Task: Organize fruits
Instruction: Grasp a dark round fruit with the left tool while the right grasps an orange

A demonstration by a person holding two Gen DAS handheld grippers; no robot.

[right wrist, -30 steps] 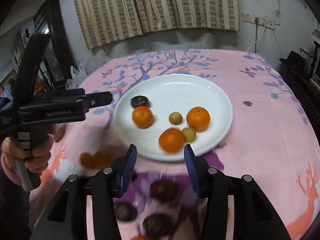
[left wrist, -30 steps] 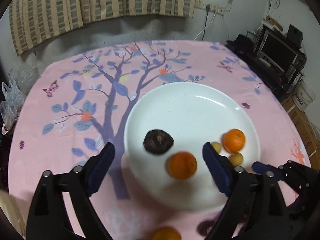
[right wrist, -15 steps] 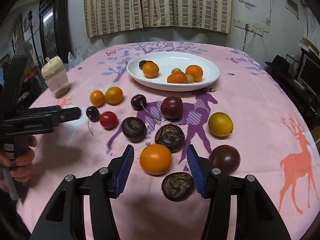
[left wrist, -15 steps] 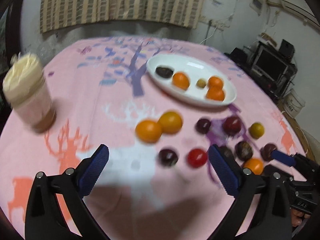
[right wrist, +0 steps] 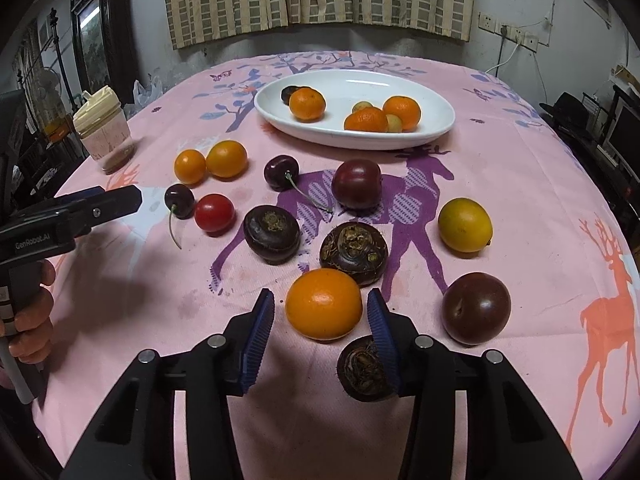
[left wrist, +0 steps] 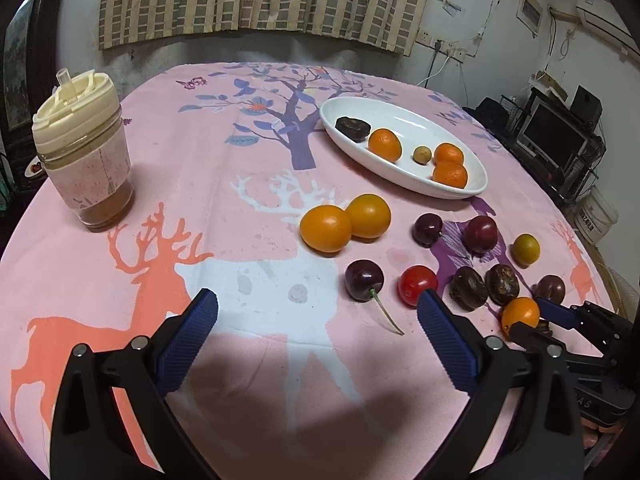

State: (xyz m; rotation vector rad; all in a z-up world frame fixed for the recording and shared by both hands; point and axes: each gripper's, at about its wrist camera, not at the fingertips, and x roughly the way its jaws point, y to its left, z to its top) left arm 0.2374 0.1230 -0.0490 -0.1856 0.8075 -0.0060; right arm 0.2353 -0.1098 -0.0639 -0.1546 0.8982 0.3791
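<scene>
Both grippers have pulled back from over the white plate since a second ago and dropped low over the loose fruit on the tabletop. Right gripper has just been closing its jaws, and the orange sits right between them, but I can still see a sliver of gap on each side, so not clamped yet. Left gripper hangs wide and empty over bare cloth, with a dark cherry and a red cherry tomato just ahead of it.

My take on doing this well: finish the squeeze square across the middle of the orange so it doesn't squirt out forward. Watch the right finger, since a dark water chestnut sits just beside it and could get nudged. Lift straight up before heading for the plate.

Containers: the plate holds three small oranges, two little yellowish fruits and one dark one at the far end, with plenty of room left. Lidded tumbler off to the left holds something brownish at the bottom and looks unrelated to the job.
</scene>
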